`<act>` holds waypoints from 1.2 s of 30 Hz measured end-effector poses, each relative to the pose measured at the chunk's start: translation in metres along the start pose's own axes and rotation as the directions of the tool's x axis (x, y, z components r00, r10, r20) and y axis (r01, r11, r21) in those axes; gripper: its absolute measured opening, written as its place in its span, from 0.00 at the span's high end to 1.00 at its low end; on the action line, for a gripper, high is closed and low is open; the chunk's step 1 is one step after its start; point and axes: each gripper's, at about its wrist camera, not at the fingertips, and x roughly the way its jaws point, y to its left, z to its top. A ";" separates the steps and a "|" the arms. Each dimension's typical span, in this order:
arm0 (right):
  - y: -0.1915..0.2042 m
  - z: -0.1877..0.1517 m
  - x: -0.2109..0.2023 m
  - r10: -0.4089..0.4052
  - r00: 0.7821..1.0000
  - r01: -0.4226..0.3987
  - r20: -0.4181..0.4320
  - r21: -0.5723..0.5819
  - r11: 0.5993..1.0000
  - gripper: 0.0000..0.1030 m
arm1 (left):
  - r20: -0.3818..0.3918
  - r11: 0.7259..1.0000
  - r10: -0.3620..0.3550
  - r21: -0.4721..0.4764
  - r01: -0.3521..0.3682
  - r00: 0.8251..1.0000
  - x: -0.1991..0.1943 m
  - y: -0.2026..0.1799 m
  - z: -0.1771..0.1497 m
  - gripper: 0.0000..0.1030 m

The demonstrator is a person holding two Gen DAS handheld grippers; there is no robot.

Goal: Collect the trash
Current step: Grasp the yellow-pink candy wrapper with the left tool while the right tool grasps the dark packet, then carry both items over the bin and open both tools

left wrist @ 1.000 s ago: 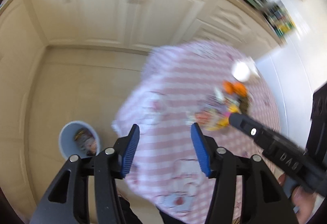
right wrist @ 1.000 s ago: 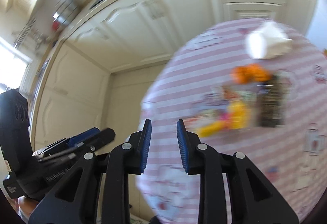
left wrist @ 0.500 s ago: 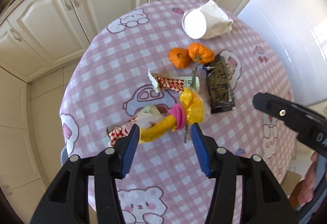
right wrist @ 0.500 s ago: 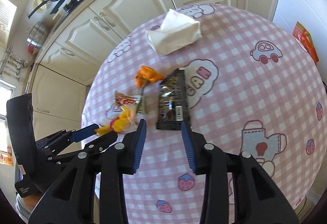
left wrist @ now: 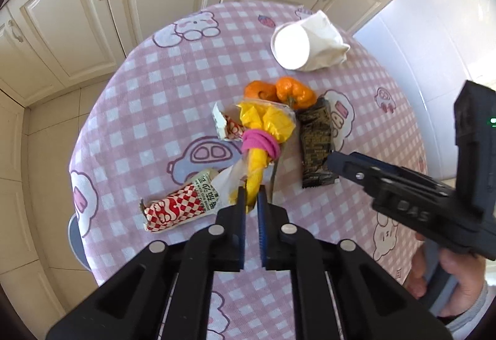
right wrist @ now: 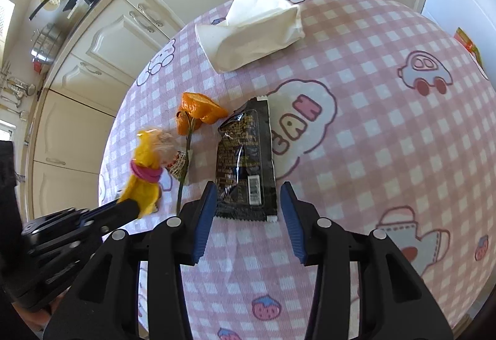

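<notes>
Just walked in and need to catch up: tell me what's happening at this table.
A person is clearing trash off a round table with a gripper in each hand. The left gripper has closed on the end of a yellow wrapper with a pink band around it. The right gripper sits open with the near end of a black snack wrapper between its fingers; its jaws have just been opening. Orange peel, a red checkered wrapper and a crumpled paper cup remain on the table.
</notes>
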 end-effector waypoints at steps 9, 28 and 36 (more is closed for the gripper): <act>0.016 0.005 0.016 -0.056 0.998 0.057 0.013 -0.085 0.995 0.83 | 0.053 0.998 -0.049 -0.045 0.052 0.997 -0.018 0.012 -0.008 0.94; 0.119 -0.029 -0.039 0.052 0.996 -0.037 0.077 -0.182 0.983 0.93 | 0.173 0.988 -0.068 -0.127 0.091 0.983 -0.095 0.081 -0.051 0.94; 0.227 -0.064 -0.012 0.142 0.990 -0.136 -0.002 -0.301 0.944 0.93 | 0.199 0.966 0.013 -0.254 0.039 0.980 -0.143 0.170 -0.112 0.94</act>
